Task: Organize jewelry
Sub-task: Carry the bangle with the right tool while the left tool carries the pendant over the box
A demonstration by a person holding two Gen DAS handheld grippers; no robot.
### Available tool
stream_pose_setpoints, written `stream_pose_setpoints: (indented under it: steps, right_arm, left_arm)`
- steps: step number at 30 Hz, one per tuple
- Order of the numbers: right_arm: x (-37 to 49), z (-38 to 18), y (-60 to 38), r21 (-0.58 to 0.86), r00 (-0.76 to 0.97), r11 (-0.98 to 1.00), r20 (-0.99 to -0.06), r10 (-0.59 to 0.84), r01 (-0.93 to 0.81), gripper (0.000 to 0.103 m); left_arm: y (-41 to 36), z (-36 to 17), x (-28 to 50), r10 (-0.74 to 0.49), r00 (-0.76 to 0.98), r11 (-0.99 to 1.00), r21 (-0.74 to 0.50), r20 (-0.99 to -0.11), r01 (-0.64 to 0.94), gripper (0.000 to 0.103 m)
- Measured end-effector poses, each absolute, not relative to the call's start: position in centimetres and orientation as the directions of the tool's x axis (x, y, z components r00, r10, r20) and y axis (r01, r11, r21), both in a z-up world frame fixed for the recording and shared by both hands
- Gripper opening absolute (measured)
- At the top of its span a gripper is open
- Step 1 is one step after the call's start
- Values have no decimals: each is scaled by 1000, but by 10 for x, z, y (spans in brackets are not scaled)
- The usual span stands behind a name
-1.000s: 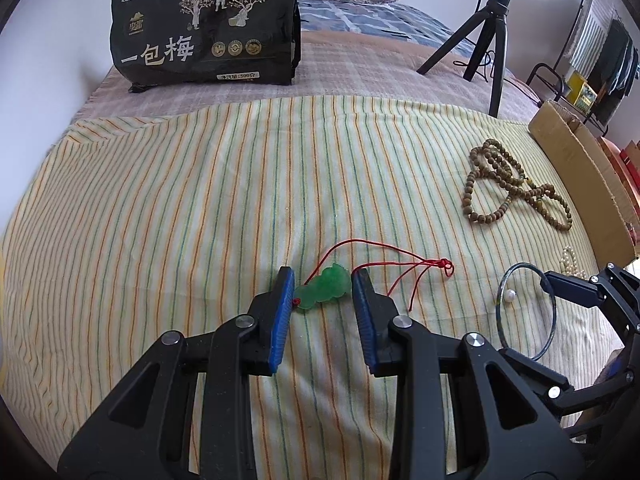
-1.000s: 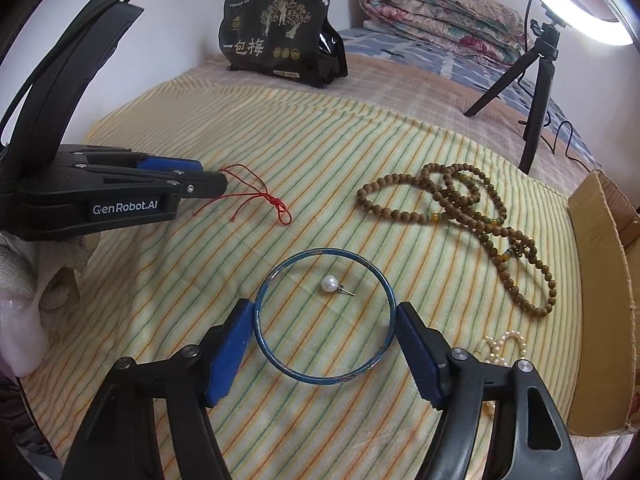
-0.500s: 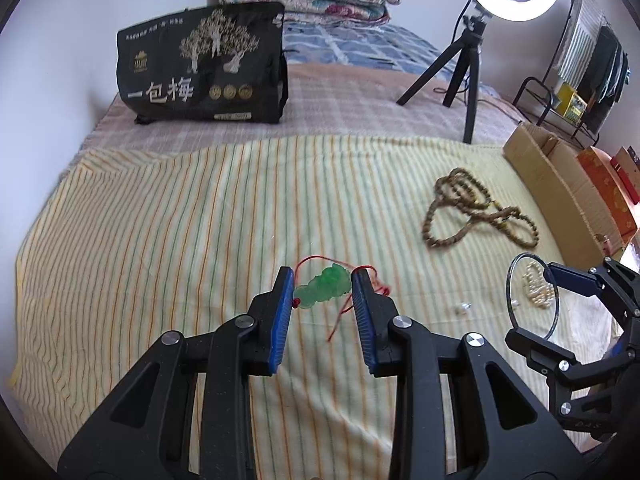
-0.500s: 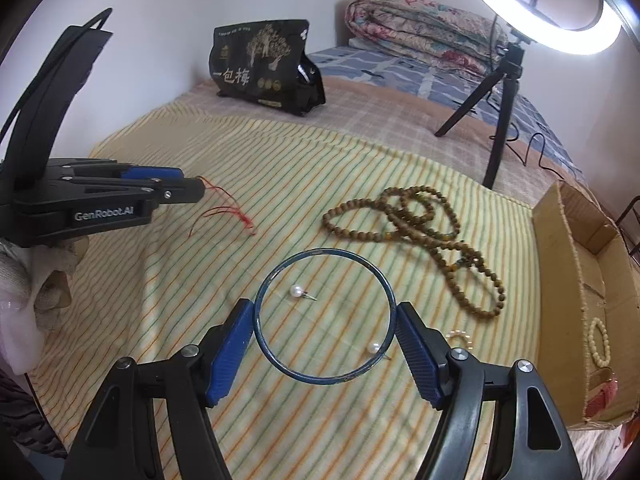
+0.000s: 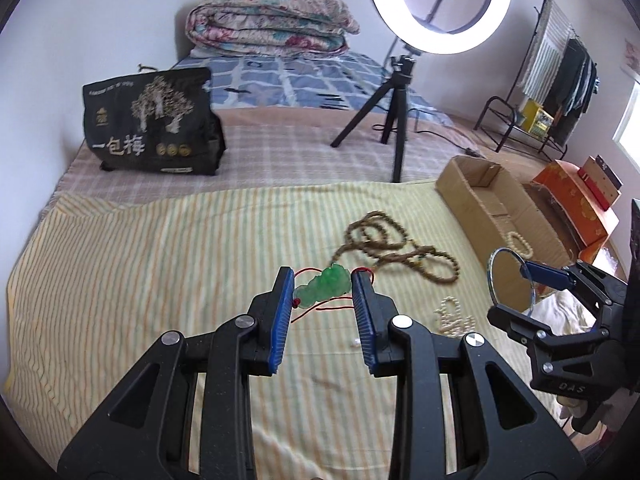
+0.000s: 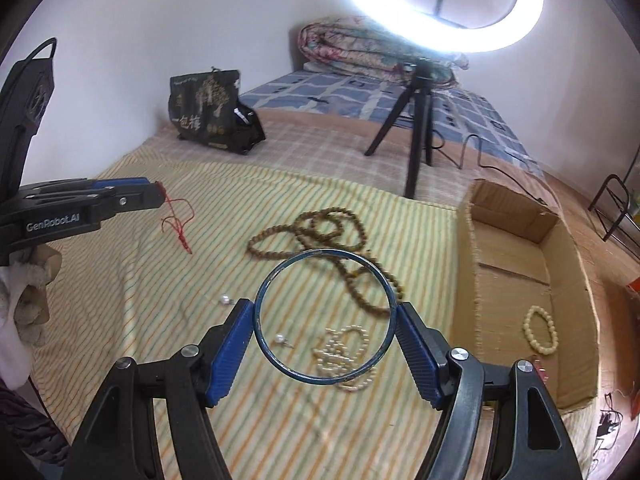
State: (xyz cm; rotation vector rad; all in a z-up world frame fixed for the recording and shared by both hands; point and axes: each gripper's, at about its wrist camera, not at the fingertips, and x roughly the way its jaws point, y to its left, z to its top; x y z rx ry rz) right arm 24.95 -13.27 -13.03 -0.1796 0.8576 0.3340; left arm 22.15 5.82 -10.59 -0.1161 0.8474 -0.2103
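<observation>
My left gripper (image 5: 323, 280) is shut on a green jade pendant (image 5: 325, 289) and holds it above the striped cloth; its red cord (image 6: 178, 226) hangs down. My right gripper (image 6: 325, 314) is shut on a blue bangle (image 6: 272, 356), held in the air; the bangle also shows in the left wrist view (image 5: 493, 280). A brown bead necklace (image 5: 394, 240) lies on the cloth, also in the right wrist view (image 6: 320, 224). A pearl strand (image 6: 347, 348) and two pearl studs (image 6: 225, 300) lie below the bangle. A cardboard box (image 6: 516, 248) on the right holds a cream bead bracelet (image 6: 541, 330).
A black printed bag (image 5: 150, 128) stands at the back left. A ring light on a black tripod (image 5: 394, 120) stands behind the cloth. An orange box (image 5: 576, 200) sits beyond the cardboard box (image 5: 480, 184). A folded quilt (image 5: 272, 24) lies at the bed's far end.
Both grippers have risen from the cloth, each carrying its item: the jade pendant with its cord, and the blue bangle. The views now look farther over the bed toward the cardboard box.
</observation>
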Motion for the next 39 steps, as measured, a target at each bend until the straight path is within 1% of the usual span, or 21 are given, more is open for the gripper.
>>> stream_pose_setpoints:
  steps: [19,30,39]
  right_arm:
    - [268,-104,-239,2,655,985,-747,116,-173,73]
    - [307,-96,-299,41,664,997,-744,78,-72,74]
    - [336,-101,-311,75,656,996,-750,90,-50,74]
  left_arm:
    - [-56,-73,222,-368,633,925,-194,-681,328,30]
    - [-114,-74,231,-409,614,900,-187,-675,394,30]
    - [-149,-80,243,-429,601,889,-195,-675,415,30]
